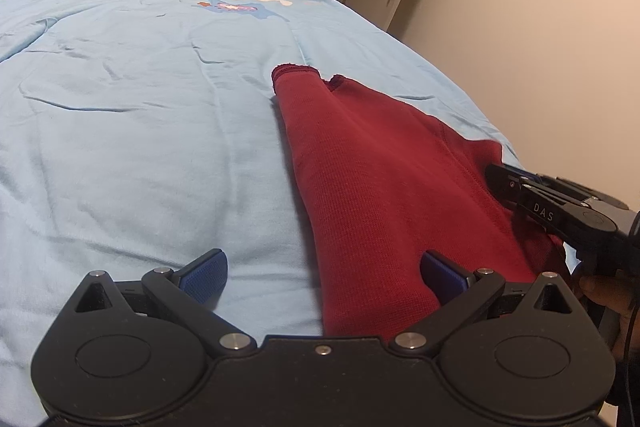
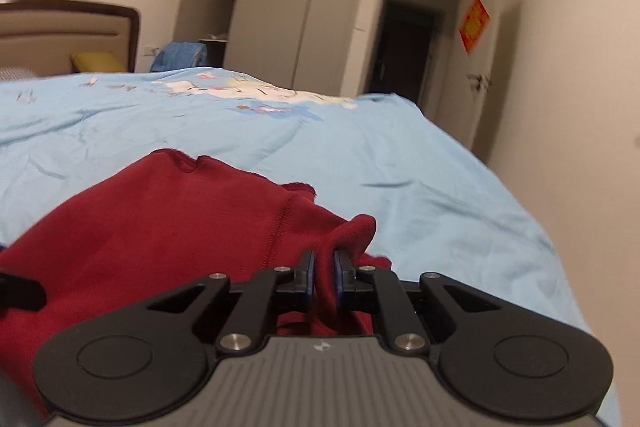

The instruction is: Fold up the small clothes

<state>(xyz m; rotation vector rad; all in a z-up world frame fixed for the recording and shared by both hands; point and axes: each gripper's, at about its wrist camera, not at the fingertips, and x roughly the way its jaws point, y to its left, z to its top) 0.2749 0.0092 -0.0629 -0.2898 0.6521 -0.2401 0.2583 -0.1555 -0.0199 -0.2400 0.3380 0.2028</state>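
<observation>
The left gripper (image 1: 323, 277) hangs with its jaws spread wide and empty over the near edge of a dark red knit garment (image 1: 372, 179). The garment lies folded into a long strip on a light blue bedspread (image 1: 140, 115), its long axis running away toward the headboard (image 2: 68, 31). The right gripper (image 2: 324, 277) pinches a bunched fold at its right edge.
</observation>
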